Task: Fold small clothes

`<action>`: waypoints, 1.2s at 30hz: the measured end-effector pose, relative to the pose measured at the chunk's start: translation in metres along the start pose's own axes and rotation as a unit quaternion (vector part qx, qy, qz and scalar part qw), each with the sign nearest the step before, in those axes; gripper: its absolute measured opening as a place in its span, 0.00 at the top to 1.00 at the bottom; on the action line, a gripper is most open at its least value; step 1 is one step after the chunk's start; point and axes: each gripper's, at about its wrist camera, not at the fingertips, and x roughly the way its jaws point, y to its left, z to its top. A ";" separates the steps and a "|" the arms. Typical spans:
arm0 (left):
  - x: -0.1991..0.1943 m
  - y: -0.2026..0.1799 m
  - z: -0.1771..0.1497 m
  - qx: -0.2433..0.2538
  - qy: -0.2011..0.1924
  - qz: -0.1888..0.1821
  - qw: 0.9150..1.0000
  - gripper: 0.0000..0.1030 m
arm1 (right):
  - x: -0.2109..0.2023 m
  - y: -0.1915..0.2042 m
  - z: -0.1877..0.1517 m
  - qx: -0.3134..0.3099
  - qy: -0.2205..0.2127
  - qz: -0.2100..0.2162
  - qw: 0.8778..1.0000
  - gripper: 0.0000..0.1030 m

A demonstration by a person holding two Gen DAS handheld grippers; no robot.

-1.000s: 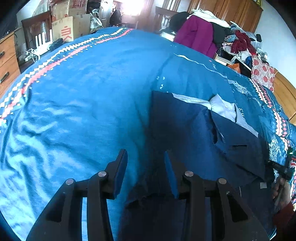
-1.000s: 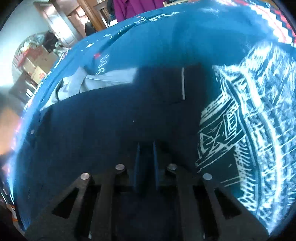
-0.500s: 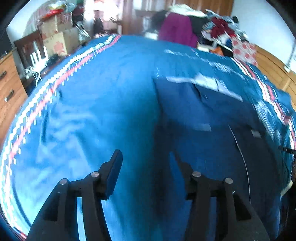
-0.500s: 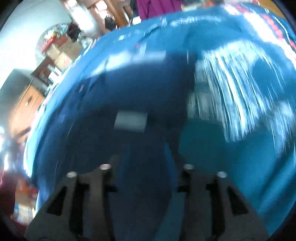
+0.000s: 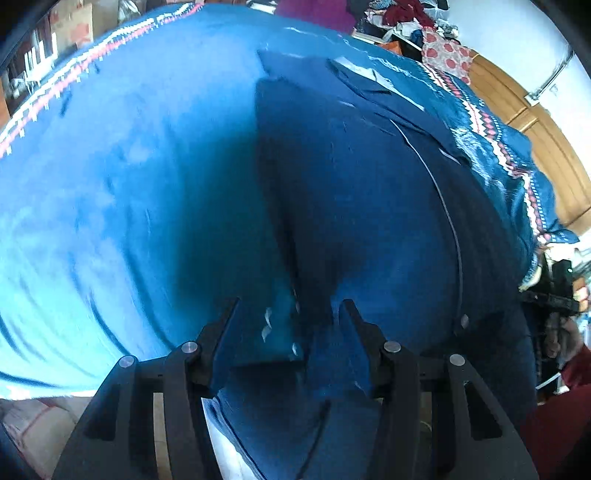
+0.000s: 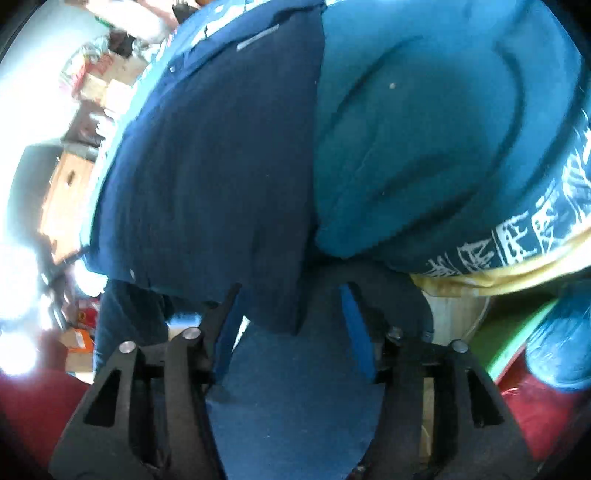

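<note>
A bed covered in a bright blue blanket (image 5: 122,155) fills the room. Far off, piled clothes (image 5: 406,11) crowd the back; wooden cabinet panelling (image 5: 524,122) runs along the right. Cardboard boxes (image 5: 74,14) sit far left, and strong daylight (image 6: 18,266) floods in.

A dark navy garment (image 5: 362,192) lies spread flat on the blue bedspread (image 5: 129,177), running from twelve o'clock down to six o'clock in the left wrist view. Pale trim and a thin light line mark its far part. Its near edge hangs over the bed's edge (image 6: 221,184); small buttons show along one side.
</note>
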 end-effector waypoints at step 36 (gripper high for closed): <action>0.036 -0.010 -0.013 -0.015 0.061 -0.042 0.997 0.74 | 0.033 0.033 0.010 -0.055 0.039 -0.055 0.996 0.53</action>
